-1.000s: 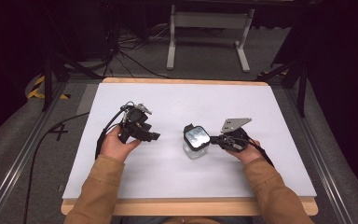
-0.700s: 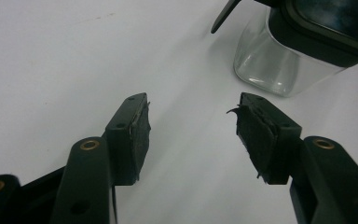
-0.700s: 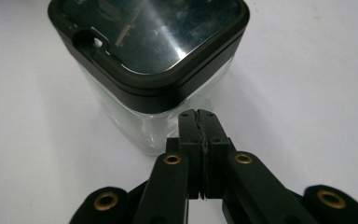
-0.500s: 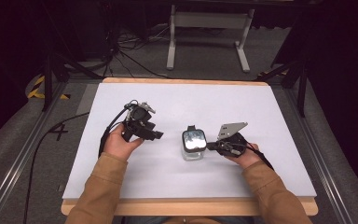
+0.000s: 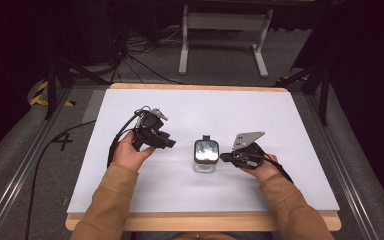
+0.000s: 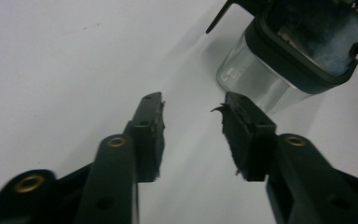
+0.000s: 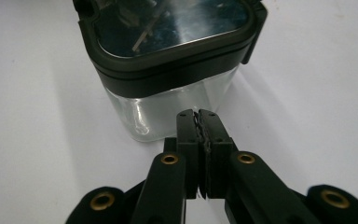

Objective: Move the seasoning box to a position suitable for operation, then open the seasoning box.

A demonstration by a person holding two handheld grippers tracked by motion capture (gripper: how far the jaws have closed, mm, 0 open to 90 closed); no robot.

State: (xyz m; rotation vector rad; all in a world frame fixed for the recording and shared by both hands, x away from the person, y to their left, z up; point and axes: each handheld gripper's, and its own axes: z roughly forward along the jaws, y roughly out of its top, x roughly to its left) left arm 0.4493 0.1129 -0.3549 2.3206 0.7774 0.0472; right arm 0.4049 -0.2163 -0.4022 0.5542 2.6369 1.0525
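1. My right tongs are clenched, empty, tips just beside the jar.
2. My left tongs, released, have just been closing with nothing between them; the jar is ahead.
3. From above, the jar stands between both on the white bench; the room behind is dark.

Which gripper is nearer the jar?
Right. The right gripper, shut, sits just beside the jar; the left gripper, jaws just closing on nothing, is farther off on its other side.
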